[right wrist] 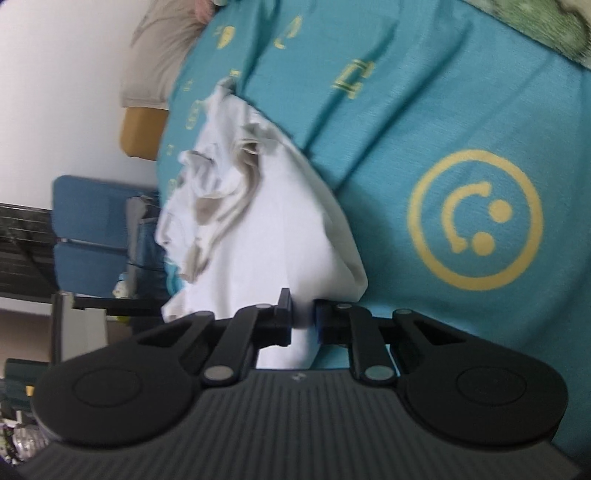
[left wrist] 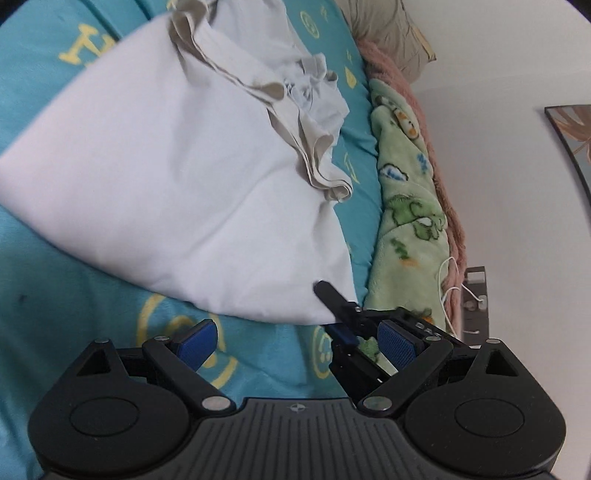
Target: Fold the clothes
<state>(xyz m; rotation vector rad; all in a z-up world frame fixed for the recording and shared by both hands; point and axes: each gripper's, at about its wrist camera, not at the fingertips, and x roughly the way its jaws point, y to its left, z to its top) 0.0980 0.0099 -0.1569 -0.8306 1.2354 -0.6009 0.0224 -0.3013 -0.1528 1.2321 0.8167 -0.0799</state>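
Note:
A white garment with beige trim lies partly spread on the teal bedsheet; its bunched neck and sleeves sit at the far end. My left gripper is open and empty, just short of the garment's near corner. The right gripper shows in the left wrist view, pinching that corner. In the right wrist view my right gripper is shut on a fold of the white garment, which stretches away from its jaws.
A green cartoon blanket and a pink blanket run along the bed's right side by the wall. A pillow lies at the far end. A blue chair stands beyond the bed edge in the right wrist view.

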